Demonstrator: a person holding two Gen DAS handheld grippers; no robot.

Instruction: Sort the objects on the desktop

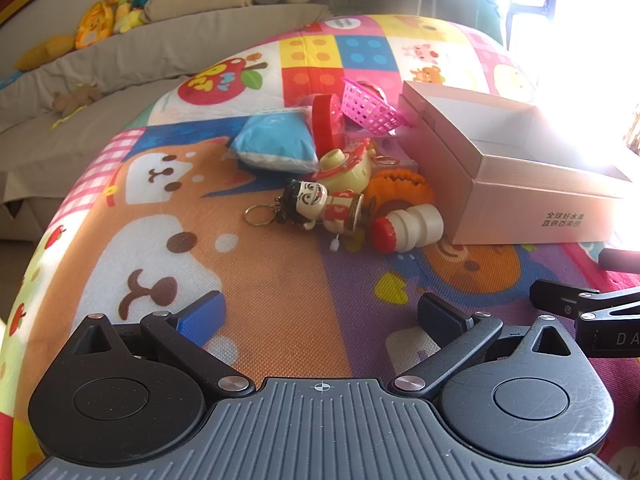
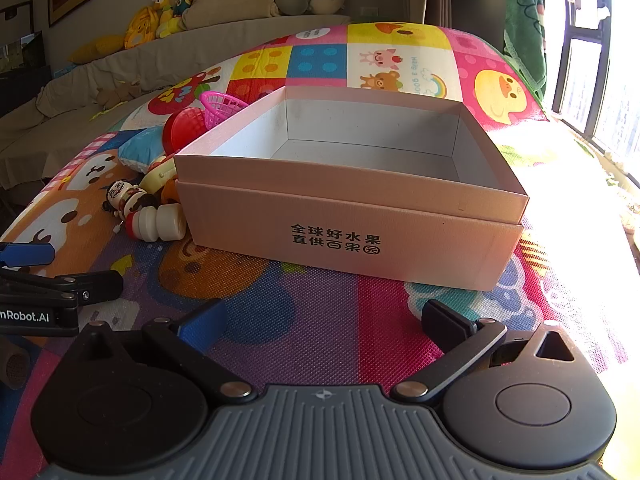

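Note:
A heap of small things lies on the colourful play mat (image 1: 280, 280), left of an empty pink cardboard box (image 1: 520, 184) (image 2: 348, 236). The heap holds a doll keychain (image 1: 320, 206), a small white bottle with a red cap (image 1: 408, 226) (image 2: 158, 222), an orange toy (image 1: 400, 188), a cream toy (image 1: 346, 166), a blue packet (image 1: 276, 144), a red round lid (image 1: 326, 120) and a pink toy basket (image 1: 370, 110) (image 2: 220, 106). My left gripper (image 1: 320, 314) stands open above the mat, well short of the heap. My right gripper (image 2: 320, 322) is open before the box's front wall, nothing between its fingers.
A beige sofa (image 1: 120, 60) with plush toys (image 1: 116, 12) runs along the back left. A bright window (image 2: 592, 80) is at the right. In the left wrist view the right gripper's black finger (image 1: 580, 300) pokes in at the right edge.

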